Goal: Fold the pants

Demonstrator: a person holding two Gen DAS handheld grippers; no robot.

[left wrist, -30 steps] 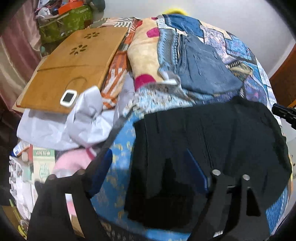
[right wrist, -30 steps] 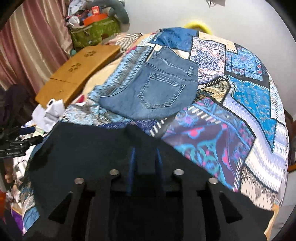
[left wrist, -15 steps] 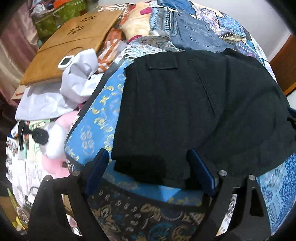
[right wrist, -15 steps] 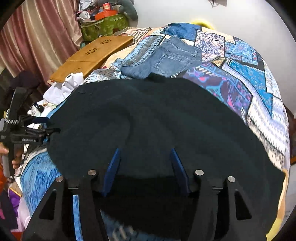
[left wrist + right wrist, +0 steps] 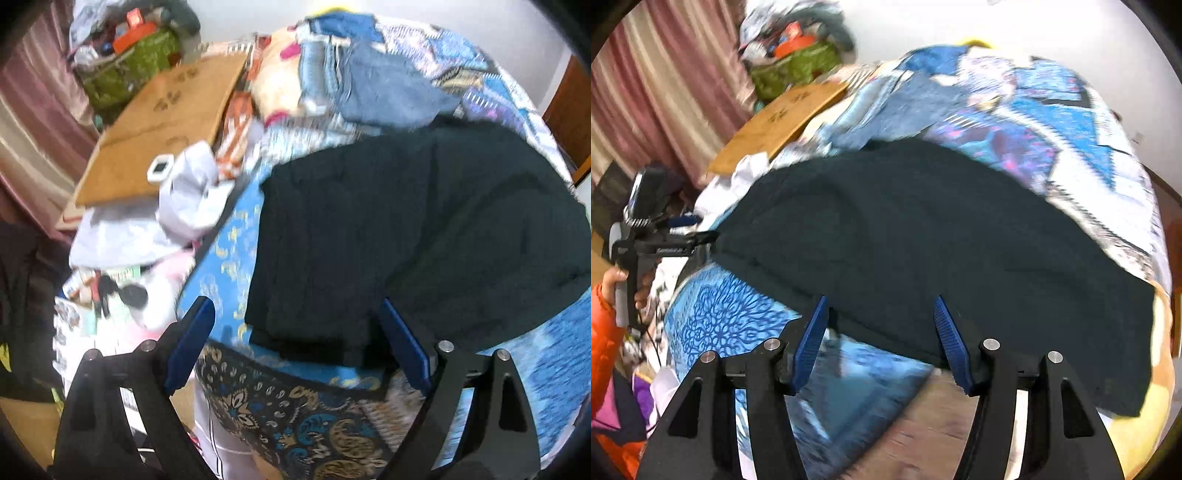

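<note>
Pants [image 5: 406, 229], black, lie folded flat at centre frame on the patterned bedspread [image 5: 229, 258], hem at its near edge. Left gripper [image 5: 295, 343] and right gripper [image 5: 881, 339] both stand open and empty, presumably released after laying the fold.

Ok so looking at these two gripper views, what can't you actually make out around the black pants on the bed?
- Left wrist view: black pants near edge behind the left gripper finger.
- Right wrist view: pants' right end is cut off by the lens edge.
- Both views: jeans motion-blurred, pockets unreadable.
- Fold layers: fabric too dark.
</note>
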